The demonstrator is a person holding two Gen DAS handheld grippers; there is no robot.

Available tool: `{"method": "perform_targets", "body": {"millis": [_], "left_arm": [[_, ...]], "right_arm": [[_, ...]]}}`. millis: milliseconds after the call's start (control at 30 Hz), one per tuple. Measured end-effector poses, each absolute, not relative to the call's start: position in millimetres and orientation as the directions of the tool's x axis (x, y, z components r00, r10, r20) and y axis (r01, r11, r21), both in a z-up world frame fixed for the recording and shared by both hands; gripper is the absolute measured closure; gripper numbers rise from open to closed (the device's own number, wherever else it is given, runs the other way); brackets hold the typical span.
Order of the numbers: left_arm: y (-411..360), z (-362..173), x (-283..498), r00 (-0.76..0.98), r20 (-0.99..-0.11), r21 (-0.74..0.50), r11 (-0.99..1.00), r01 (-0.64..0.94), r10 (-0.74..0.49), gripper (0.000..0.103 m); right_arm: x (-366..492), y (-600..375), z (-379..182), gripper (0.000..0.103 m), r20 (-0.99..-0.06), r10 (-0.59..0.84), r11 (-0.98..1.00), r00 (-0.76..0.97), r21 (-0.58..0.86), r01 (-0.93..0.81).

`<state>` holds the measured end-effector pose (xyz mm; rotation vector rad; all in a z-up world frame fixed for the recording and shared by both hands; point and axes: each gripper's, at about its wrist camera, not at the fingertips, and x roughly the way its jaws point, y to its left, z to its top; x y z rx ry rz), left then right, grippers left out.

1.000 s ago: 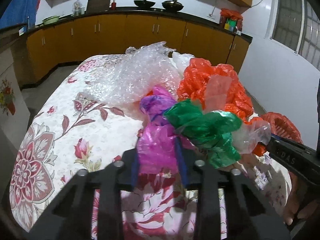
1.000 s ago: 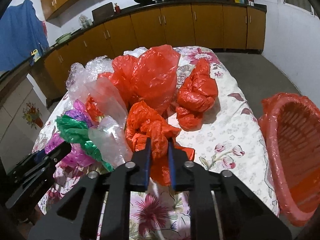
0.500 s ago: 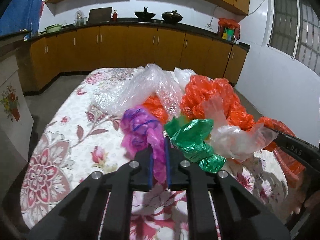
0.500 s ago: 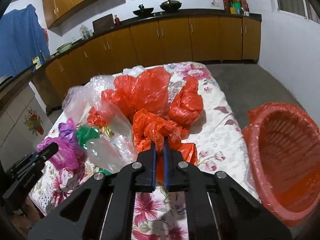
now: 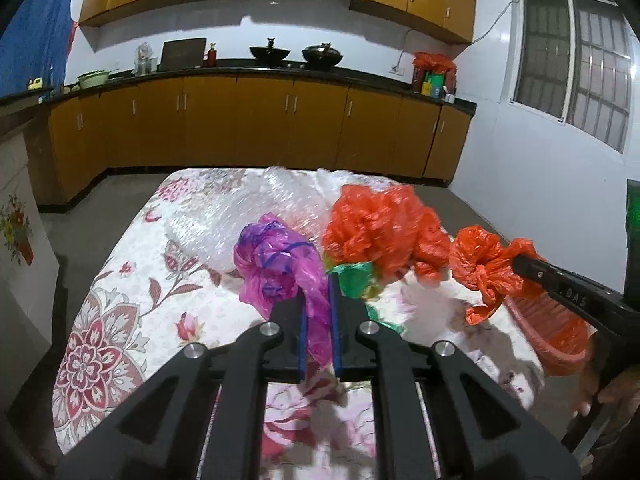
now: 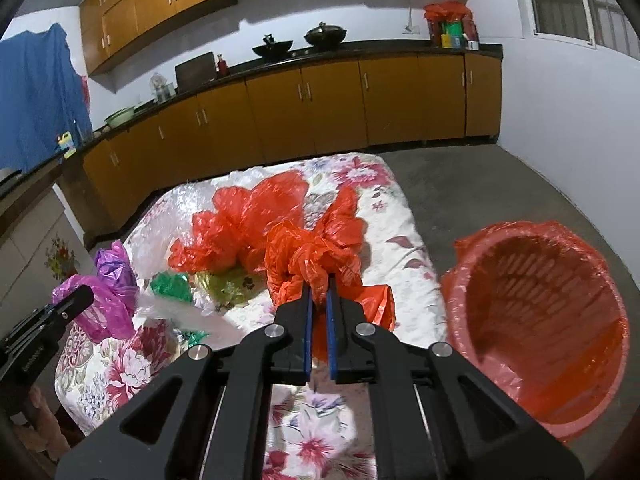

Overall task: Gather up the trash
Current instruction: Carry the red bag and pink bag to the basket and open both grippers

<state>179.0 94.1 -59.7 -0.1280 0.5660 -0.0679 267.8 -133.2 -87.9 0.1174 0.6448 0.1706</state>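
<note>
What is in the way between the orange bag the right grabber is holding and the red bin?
Nothing visible. The right gripper holds the orange bag above the table edge, and the red bin stands open just to its right.

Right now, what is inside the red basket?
The red basket shows only its red liner on the ribbed walls. No trash is visible; the near wall covers some of the bottom.

Counted around the floral-cloth table (image 6: 404,240): three orange-red plastic bags, one (image 6: 312,264) held up over it and two (image 6: 240,224) (image 6: 340,216) lying on it; one pink-purple bag (image 5: 280,268) raised above its near end; one green bag (image 6: 172,286); one bubble-wrap sheet (image 5: 240,216); one red bag-lined basket (image 6: 536,320) beside it.
</note>
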Motion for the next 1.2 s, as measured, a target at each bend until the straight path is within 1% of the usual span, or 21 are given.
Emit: {"method": "perform_targets", "body": {"millis": [333, 733, 967, 1200], "left_arm": [[63, -34, 178, 0.859, -0.481, -0.157, 0.981, 0.113, -0.176, 0.093], [-9, -10, 184, 0.842, -0.435, -0.155, 0.948, 0.278, -0.318, 0.093], [-62, -8, 197, 0.797, -0.434, -0.168, 0.907, 0.385, -0.419, 0.093], [-115, -17, 210, 0.730, -0.452, -0.184, 0.855, 0.486, -0.512, 0.093]], "right_arm": [[254, -171, -75, 0.097, -0.549, 0.131, 0.984, 0.826, 0.175, -0.040], [238, -234, -67, 0.097, -0.517, 0.016, 0.978, 0.856, 0.186, 0.094], [229, -275, -72, 0.097, -0.518, -0.052, 0.963, 0.854, 0.201, 0.181], [223, -313, -76, 0.097, -0.525, -0.101, 0.939, 0.845, 0.230, 0.255]]}}
